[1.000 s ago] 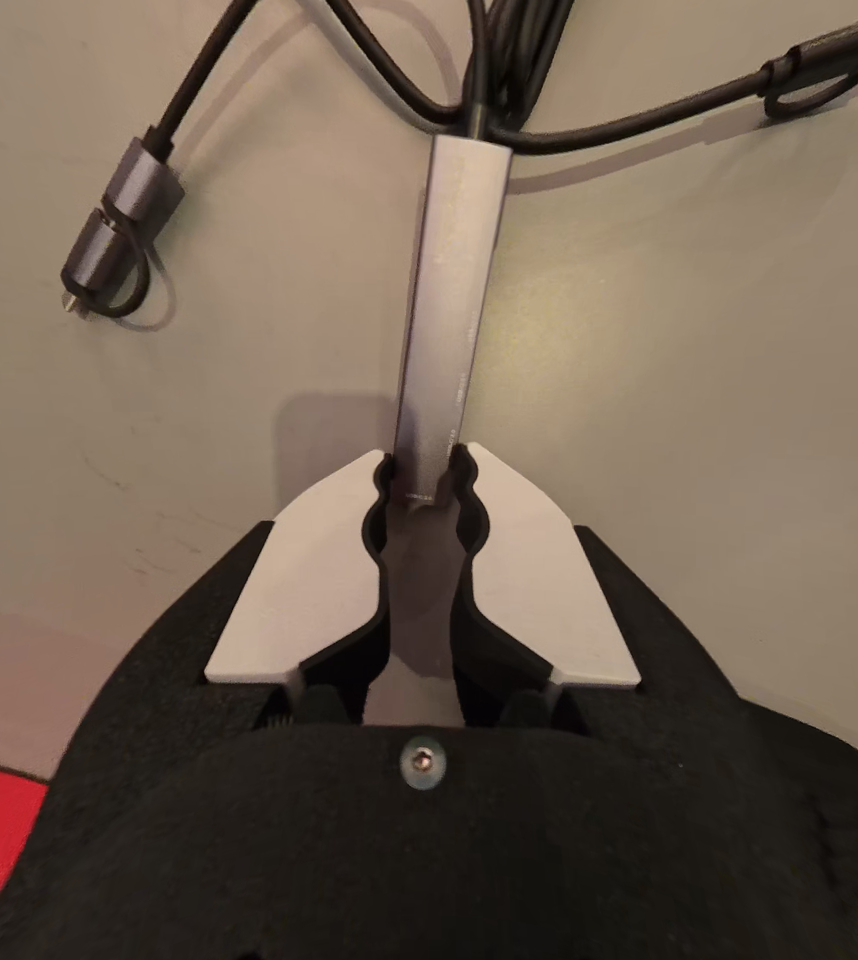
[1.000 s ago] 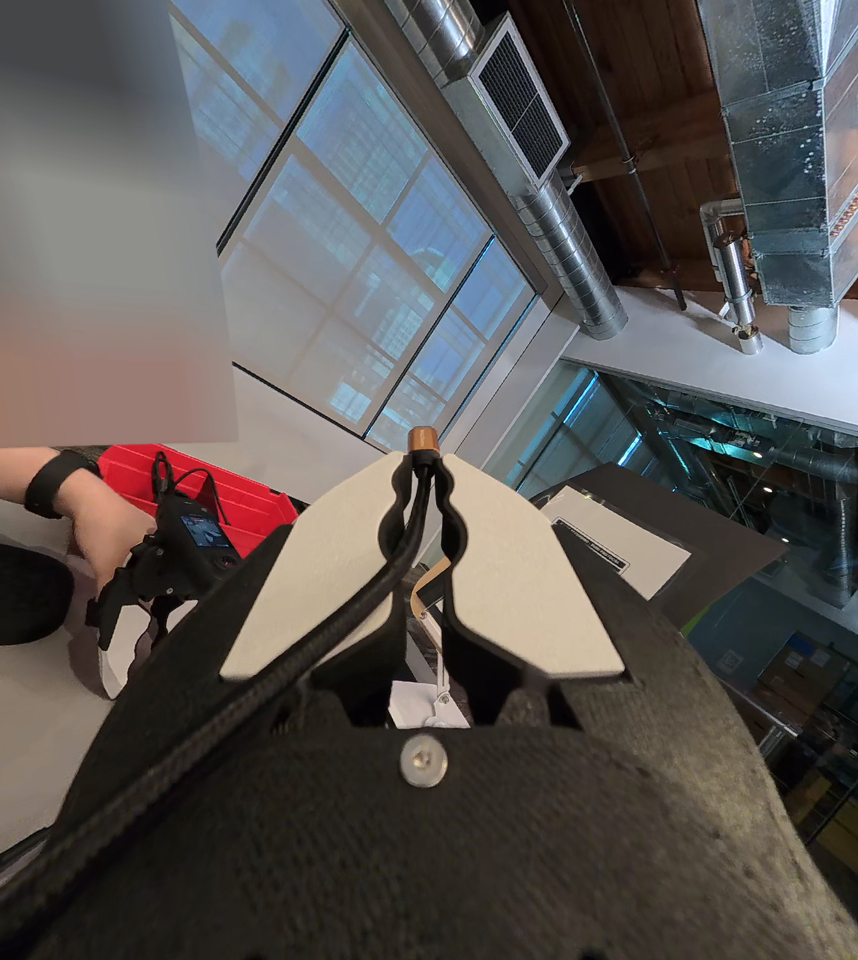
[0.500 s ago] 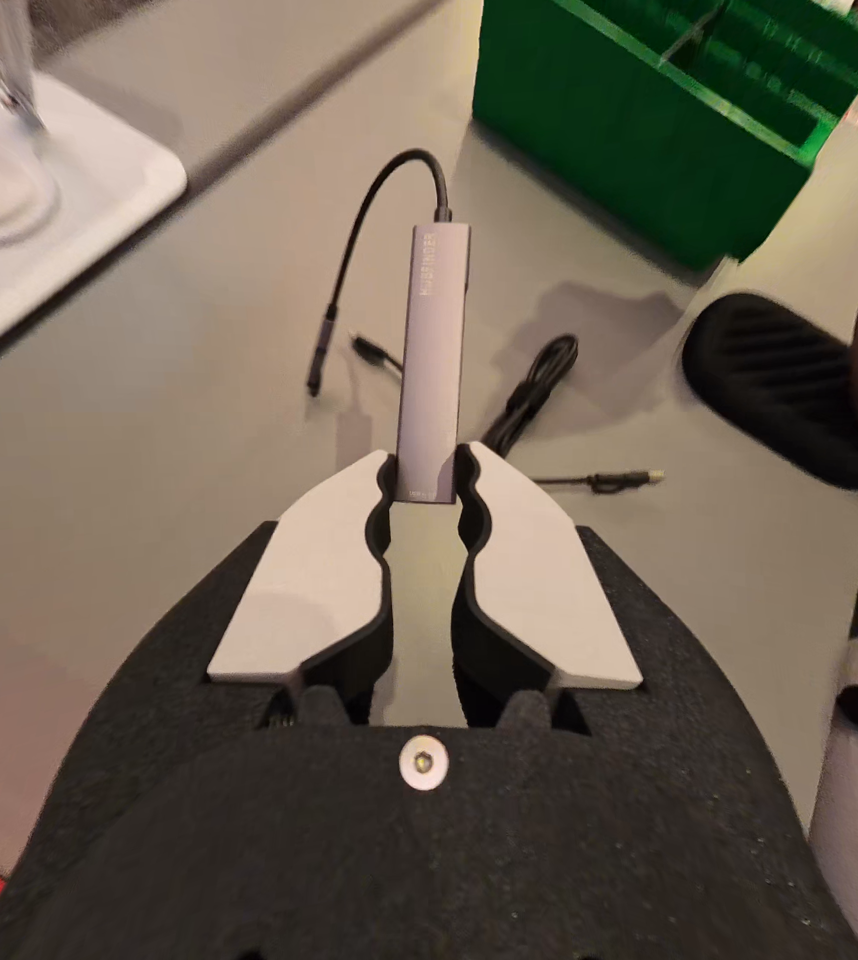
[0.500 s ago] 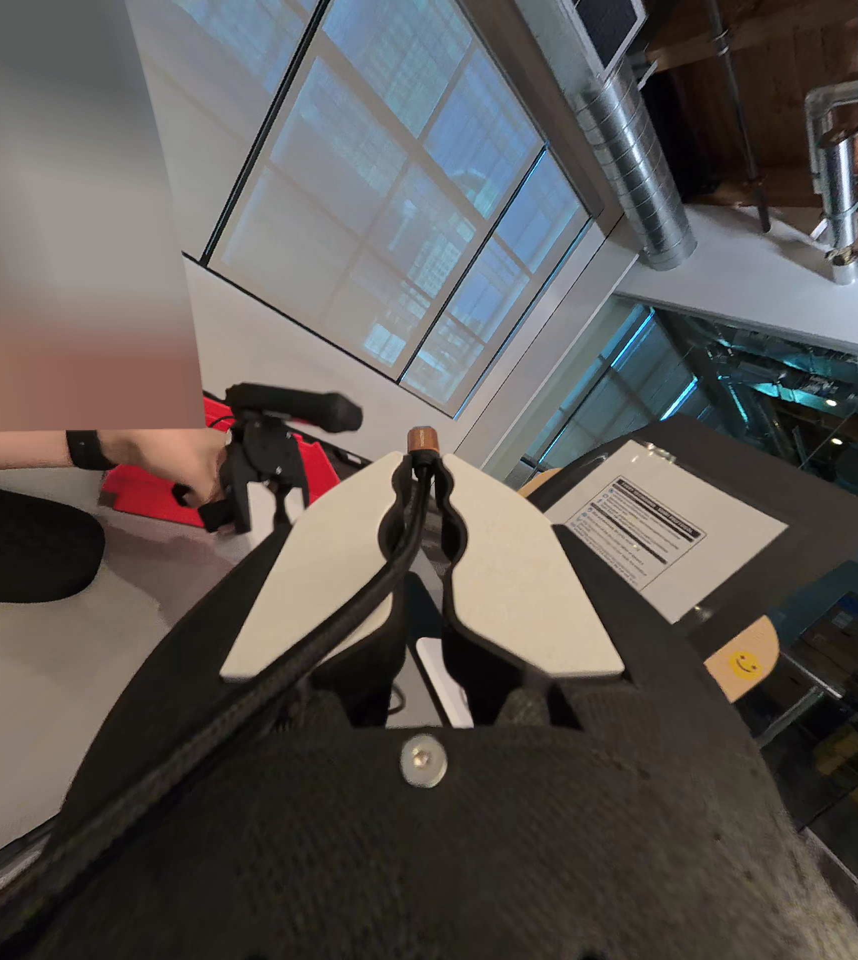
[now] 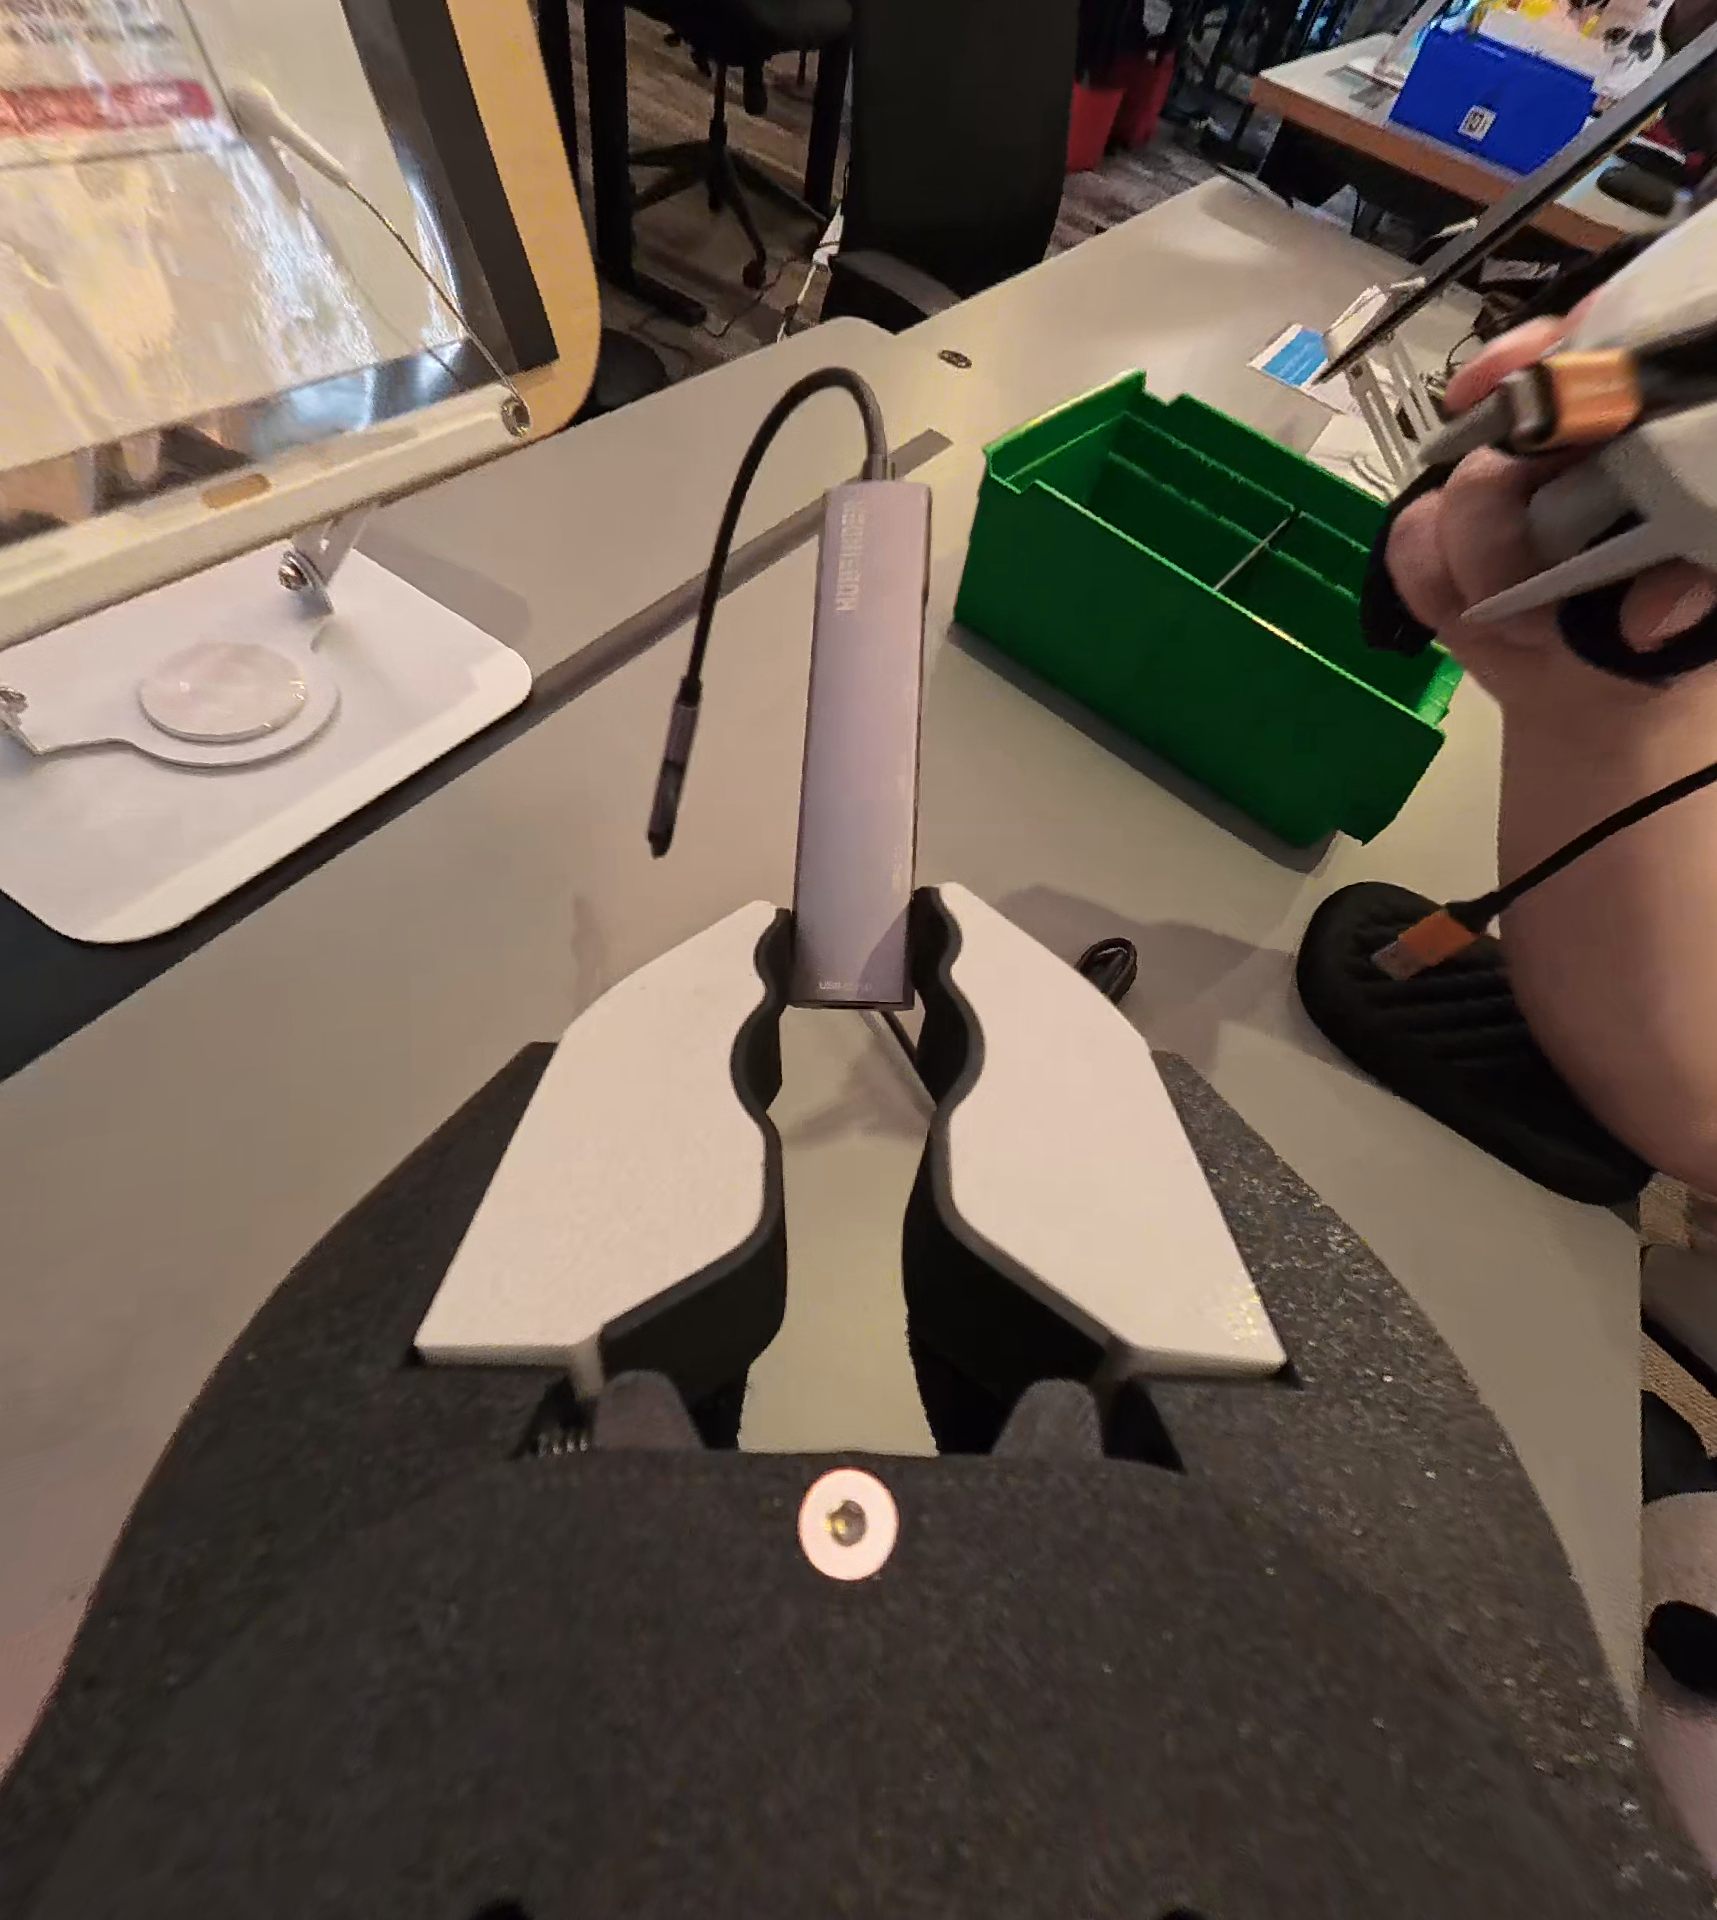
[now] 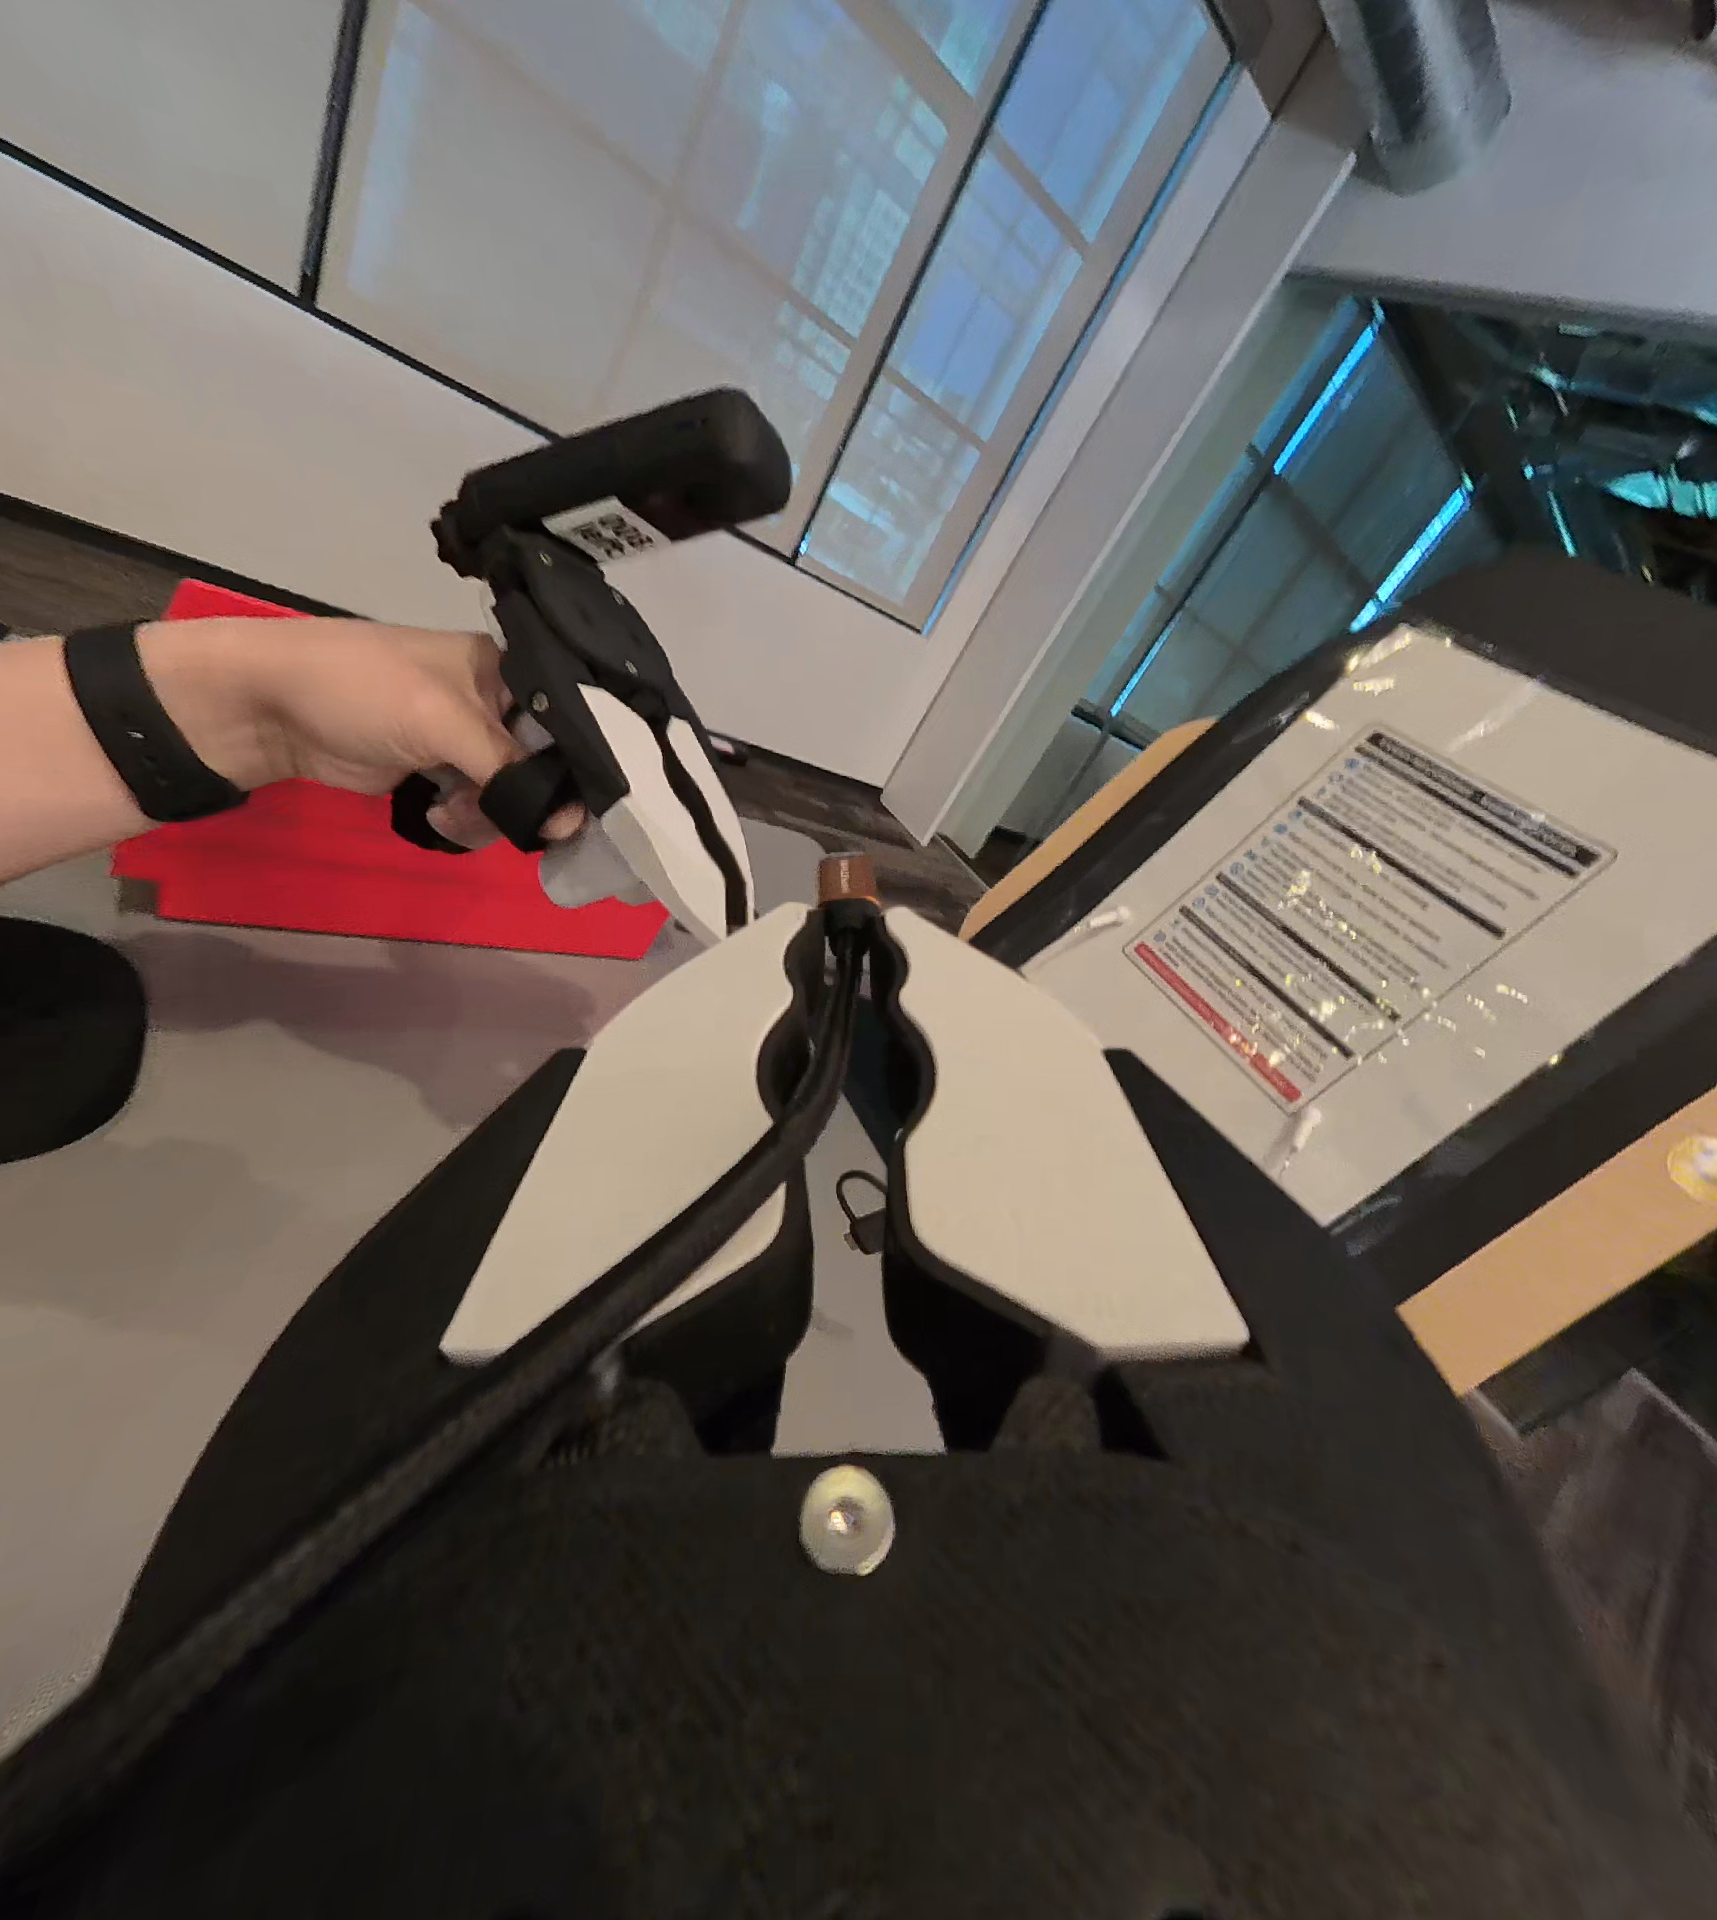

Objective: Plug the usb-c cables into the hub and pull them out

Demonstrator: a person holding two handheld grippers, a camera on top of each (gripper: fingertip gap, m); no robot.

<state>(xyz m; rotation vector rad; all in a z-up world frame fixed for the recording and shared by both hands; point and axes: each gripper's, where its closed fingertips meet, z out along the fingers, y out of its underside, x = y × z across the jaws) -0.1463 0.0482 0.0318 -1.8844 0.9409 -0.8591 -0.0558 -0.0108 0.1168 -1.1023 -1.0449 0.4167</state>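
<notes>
Lifted since a second ago: the hub [image 5: 859, 748], then lying flat on the desk [image 5: 210, 1122] among cables, is held up off it, and the left wrist view now looks across the desk rather than down on it.

Hub: grey slim bar, centre of the left wrist view, standing upright between the tips of the left tool [image 5: 852, 940], whose jaws are closed on its lower end. Writing runs along its face and near its lower edge; not transcribed. Its short black lead [image 5: 729, 540] arcs from the top end and hangs left, plug free in the air.

USB-C cable [image 6: 812, 1049]: black braided, copper-collared plug. The right tool [image 6: 841, 914] has its jaws nearly together, pinching the cable just behind the plug, which protrudes past the tips; the cable trails back over the tool's left side. In the left wrist view this plug sits at upper right, well apart from the hub. A second orange-collared plug [image 5: 1430, 940] hangs at middle right.

Hands: the right hand [image 5: 1477, 540] grips its tool at upper right, forearm resting by a black pad [image 5: 1436, 1039]. The left hand [image 6: 355, 717], black wristband, holds its tool at left of the right wrist view, fingers through the trigger loops.

Surroundings: green divided bin [image 5: 1197, 623], upper right; red bin [image 6: 366, 862]; framed printed sheet on a white stand [image 5: 210, 727], text not given.
</notes>
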